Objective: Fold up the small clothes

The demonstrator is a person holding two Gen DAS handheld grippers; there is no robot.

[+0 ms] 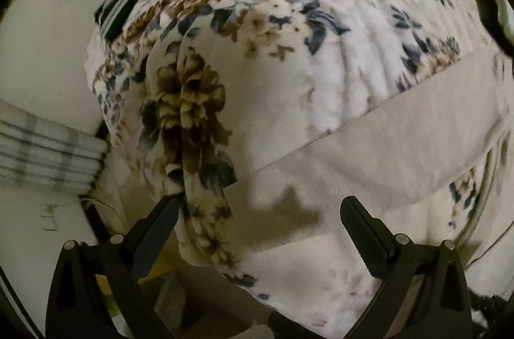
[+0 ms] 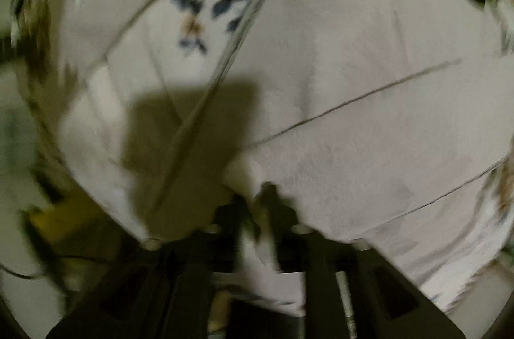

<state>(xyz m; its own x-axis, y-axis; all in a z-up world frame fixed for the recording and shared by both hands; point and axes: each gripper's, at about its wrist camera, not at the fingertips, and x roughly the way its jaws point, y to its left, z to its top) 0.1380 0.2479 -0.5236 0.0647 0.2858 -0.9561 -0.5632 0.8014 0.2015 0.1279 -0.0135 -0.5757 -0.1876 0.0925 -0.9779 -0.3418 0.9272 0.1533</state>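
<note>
Mid-fold: the beige garment (image 1: 369,152) lies partly doubled on the floral blanket (image 1: 289,66). Left hand-held gripper (image 1: 260,210) gapes apart over it; right hand-held gripper (image 2: 257,197) looks pinched on its edge.

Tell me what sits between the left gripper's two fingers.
In the left wrist view, the left gripper is wide open, and between its fingers lie the floral blanket's folded edge and the near end of the beige garment.

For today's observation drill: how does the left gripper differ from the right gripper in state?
The left gripper has its fingers spread wide and holds nothing; the right gripper has its fingers drawn close on the beige garment. The left view is sharp, the right blurred. Both are black and over the floral blanket.
</note>
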